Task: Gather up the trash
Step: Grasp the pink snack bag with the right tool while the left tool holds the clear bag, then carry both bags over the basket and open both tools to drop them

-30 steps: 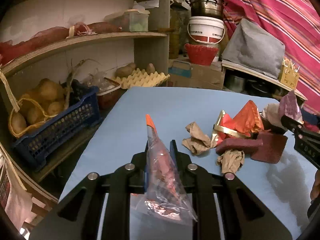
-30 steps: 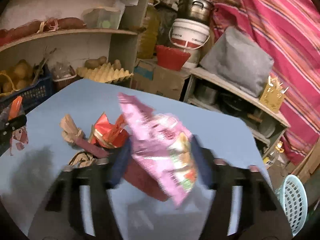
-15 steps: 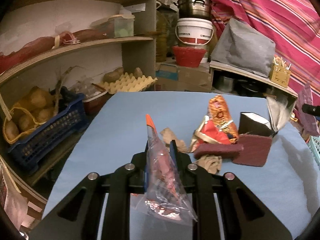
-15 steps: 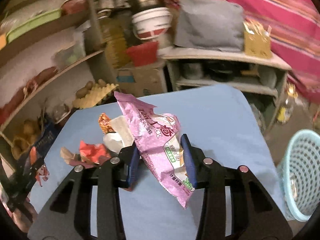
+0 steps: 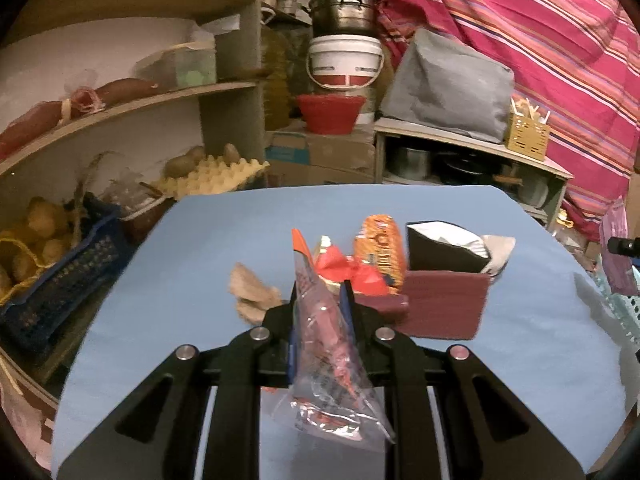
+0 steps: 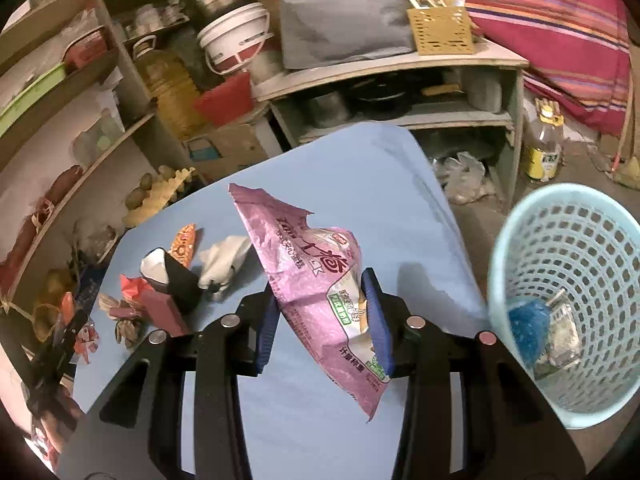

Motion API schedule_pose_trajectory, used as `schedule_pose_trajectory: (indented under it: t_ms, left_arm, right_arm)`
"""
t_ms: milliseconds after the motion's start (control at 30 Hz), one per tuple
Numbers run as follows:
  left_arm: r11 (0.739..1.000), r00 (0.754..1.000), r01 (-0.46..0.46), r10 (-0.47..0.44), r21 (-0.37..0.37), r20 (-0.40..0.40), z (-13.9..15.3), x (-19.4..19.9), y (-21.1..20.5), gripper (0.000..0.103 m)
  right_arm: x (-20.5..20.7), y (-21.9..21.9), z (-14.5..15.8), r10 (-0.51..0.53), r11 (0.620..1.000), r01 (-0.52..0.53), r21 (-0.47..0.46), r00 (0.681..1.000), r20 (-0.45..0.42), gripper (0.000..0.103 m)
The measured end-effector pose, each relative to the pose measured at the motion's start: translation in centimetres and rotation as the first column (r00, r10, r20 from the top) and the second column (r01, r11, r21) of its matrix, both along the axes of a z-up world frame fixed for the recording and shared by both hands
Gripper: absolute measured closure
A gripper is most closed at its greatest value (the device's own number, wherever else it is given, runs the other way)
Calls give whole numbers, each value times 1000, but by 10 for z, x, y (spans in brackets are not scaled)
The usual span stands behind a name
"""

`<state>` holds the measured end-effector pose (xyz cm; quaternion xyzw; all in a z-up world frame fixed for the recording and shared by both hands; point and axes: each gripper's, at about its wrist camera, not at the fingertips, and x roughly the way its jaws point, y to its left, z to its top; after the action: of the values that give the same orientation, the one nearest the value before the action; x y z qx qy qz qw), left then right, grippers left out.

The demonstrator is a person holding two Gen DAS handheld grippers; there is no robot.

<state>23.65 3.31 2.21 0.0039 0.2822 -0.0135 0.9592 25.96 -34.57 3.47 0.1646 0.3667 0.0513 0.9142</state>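
So the right tool has its pads squeezed on a crinkly pink snack bag, held up over the blue bench. Light blue mesh basket sits off the bench's right edge with some scraps already inside. More wrappers piled further left.

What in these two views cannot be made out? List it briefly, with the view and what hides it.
- Left wrist view: the pile's near side is hidden behind the left hand-held gripper and its clear wrapper.
- Left wrist view: the right hand-held gripper is cut off by the edge.
- Right wrist view: the trash low in the blue basket is too blurred to identify.
- Right wrist view: the pink bag hides part of the table.
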Motion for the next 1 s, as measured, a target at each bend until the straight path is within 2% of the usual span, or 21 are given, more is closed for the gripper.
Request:
schedule_pose_trajectory:
  t_ms: [233, 600, 833, 1000]
  left_arm:
    - [999, 999, 43, -43, -19, -5, 7, 7, -34, 84]
    - [986, 986, 167, -167, -3, -1, 20, 16, -134, 84]
    - [960, 960, 280, -280, -10, 3, 30, 25, -220, 84]
    - [926, 927, 376, -376, -27, 0, 28, 27, -293, 84]
  right_arm:
    - [-14, -44, 3, -55, 998, 55, 20, 998, 12, 63]
    - [-44, -127, 11, -195, 981, 196, -9, 980, 44, 63]
    - [-64, -181, 4, -285, 957, 287, -35, 957, 46, 63]
    - [-76, -208, -3, -327, 942, 330, -62, 944, 49, 63]
